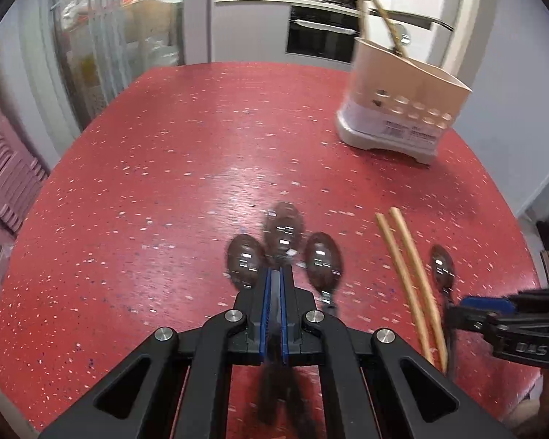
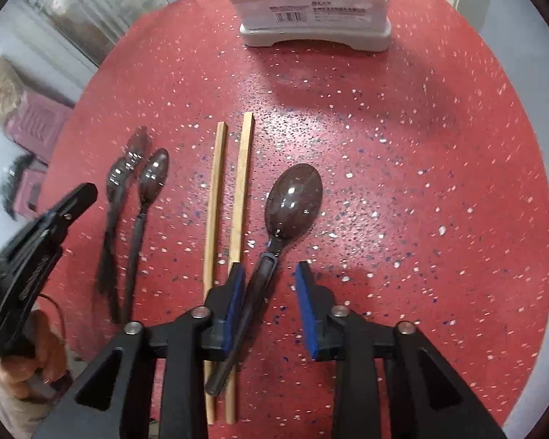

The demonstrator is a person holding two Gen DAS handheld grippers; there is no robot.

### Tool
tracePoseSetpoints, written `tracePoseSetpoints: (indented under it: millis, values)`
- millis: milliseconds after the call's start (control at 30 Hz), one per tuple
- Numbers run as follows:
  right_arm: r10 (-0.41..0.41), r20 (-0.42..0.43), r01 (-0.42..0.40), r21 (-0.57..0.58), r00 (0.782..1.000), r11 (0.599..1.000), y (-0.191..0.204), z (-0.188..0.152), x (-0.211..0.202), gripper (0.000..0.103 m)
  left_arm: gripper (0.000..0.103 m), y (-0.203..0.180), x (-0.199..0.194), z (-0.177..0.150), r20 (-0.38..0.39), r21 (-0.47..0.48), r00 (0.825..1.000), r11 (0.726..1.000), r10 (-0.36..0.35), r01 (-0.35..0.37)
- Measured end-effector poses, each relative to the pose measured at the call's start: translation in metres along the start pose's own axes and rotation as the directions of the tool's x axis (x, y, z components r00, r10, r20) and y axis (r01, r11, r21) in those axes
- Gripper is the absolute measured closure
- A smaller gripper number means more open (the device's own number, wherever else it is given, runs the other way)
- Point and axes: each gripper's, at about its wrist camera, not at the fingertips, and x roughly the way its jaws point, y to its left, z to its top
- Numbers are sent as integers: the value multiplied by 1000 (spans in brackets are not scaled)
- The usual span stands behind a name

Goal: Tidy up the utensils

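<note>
A: What is the left gripper (image 1: 274, 274) holding?
B: It is clenching the handle of a dark brown plastic spoon (image 1: 283, 228), whose bowl is sticking out ahead of its tips; two more such spoons (image 1: 324, 261) are lying on either side.

A: And the right gripper (image 2: 271, 285)?
B: It is standing released, jaws apart around the handle of another brown spoon (image 2: 294, 201) lying on the red speckled table (image 2: 421, 183), pads not pressing. Two wooden chopsticks (image 2: 243, 183) are lying just beside its left finger; the beige perforated utensil holder (image 2: 311, 0) is standing well ahead.
</note>
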Motion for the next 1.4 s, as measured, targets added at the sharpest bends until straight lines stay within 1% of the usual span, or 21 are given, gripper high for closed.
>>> tracePoseSetpoints:
  millis: [67, 133, 233, 367, 433, 567, 633, 700, 767, 833, 867, 933, 967, 1000, 1067, 1133, 1167, 1233, 1267, 1400]
  values:
    - [-21, -3, 21, -26, 1000, 999, 0, -1, 0, 84, 73, -10, -2, -2, -8, 15, 1000, 1000, -24, 24]
    - [-42, -2, 42, -53, 999, 998, -4, -4, -2, 86, 73, -20, -3, -4, -19, 28, 999, 999, -44, 45]
    - [-76, 9, 76, -111, 997, 991, -14, -8, -6, 86, 73, -30, -2, -6, -31, 30, 998, 998, -60, 60]
    - [-87, 21, 89, -136, 996, 987, -32, -12, -12, 85, 73, -39, -1, -6, -43, 6, 996, 997, -78, 78]
    - [-84, 22, 87, -137, 996, 987, -36, -13, -13, 79, 73, -46, 0, -6, -52, -3, 995, 997, -79, 79]
    - [-73, 16, 74, -105, 997, 992, -47, -13, -16, 73, 73, -55, 5, -5, -73, -22, 993, 996, -88, 86]
    - [-45, 2, 46, -59, 999, 997, -54, -11, -19, 61, 73, -59, 6, -5, -78, -30, 993, 996, -86, 84]
    - [-15, -14, 15, -2, 1000, 1000, -63, -11, -22, 60, 73, -61, 6, -6, -81, -37, 993, 996, -80, 77]
    - [-7, -23, 8, 57, 1000, 998, -70, -10, -23, 60, 73, -60, 5, -6, -77, -40, 995, 997, -64, 61]
    - [-1, -25, 4, 121, 1000, 993, -74, -9, -23, 60, 73, -59, 1, -5, -53, -39, 998, 999, -35, 33]
    - [-8, -23, 11, 133, 1000, 991, -73, -8, -22, 60, 73, -57, -3, -6, -36, -37, 999, 999, -23, 21]
    - [-55, -14, 56, 102, 998, 993, -65, -7, -21, 60, 73, -54, -12, -6, 12, -34, 1000, 999, -6, 6]
    - [-90, -6, 90, 59, 996, 994, -57, -8, -20, 60, 73, -52, -17, -6, 36, -33, 999, 999, -11, 12]
    - [-121, 3, 121, 8, 993, 993, -47, -9, -17, 60, 73, -50, -21, -7, 53, -32, 998, 999, -23, 24]
    - [-157, 15, 158, -71, 987, 985, -40, -11, -15, 60, 73, -44, -32, -8, 101, -42, 992, 996, -75, 80]
    - [-169, 28, 171, -126, 985, 977, -39, -13, -16, 64, 73, -37, -42, -11, 152, -45, 980, 990, -126, 134]
    - [-182, 36, 185, -153, 983, 971, -40, -14, -17, 64, 73, -37, -46, -11, 174, -37, 977, 990, -126, 134]
    - [-176, 60, 184, -179, 983, 966, -47, -14, -19, 64, 73, -38, -56, -12, 228, -14, 970, 996, -80, 85]
    - [-178, 70, 188, -174, 982, 967, -53, -13, -20, 64, 73, -38, -61, -12, 257, -3, 965, 998, -55, 58]
    - [-129, 76, 138, -132, 989, 982, -69, -11, -25, 64, 73, -35, -76, -10, 314, -17, 949, 999, -30, 38]
